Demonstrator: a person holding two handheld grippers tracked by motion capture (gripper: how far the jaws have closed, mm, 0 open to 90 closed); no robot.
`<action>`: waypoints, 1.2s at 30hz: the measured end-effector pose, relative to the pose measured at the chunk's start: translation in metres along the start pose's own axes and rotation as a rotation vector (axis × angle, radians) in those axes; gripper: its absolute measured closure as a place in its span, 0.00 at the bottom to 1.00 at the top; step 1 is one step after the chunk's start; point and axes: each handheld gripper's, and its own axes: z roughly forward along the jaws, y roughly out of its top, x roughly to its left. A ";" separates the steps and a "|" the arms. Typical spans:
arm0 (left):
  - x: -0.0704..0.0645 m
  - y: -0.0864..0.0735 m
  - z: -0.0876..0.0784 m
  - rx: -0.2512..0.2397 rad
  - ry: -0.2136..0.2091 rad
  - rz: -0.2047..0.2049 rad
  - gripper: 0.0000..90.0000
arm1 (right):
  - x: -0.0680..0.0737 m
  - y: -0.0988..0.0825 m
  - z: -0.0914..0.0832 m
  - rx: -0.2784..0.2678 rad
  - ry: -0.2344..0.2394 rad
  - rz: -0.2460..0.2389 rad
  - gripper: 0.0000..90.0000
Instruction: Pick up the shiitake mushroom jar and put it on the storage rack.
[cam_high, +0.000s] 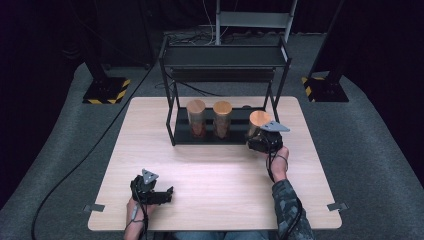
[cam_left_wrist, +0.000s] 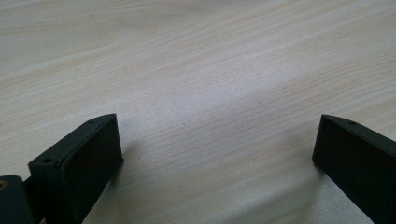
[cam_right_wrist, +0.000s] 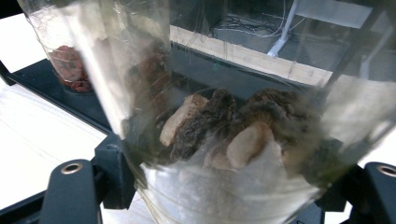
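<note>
Left claw (cam_high: 161, 193) gapes wide; right claw (cam_high: 254, 137) is clamped tight.

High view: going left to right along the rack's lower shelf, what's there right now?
Left jar → middle jar → third jar at the shelf's right end, gripped by the right gripper. All three carry wooden lids.

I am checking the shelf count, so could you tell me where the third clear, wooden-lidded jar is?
In the high view, the clear jar with the wooden lid is in the right gripper, at the right end of the black rack.
</note>
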 end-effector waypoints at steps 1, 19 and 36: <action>0.000 0.000 0.000 0.000 0.000 0.000 0.01 | 0.000 0.000 0.001 0.002 0.000 -0.001 0.28; 0.000 0.000 0.000 0.000 0.000 0.000 0.01 | 0.000 0.004 0.009 0.004 -0.006 0.002 0.28; 0.000 0.000 0.000 0.000 0.000 0.000 0.01 | 0.001 0.008 0.018 0.008 -0.010 0.005 0.28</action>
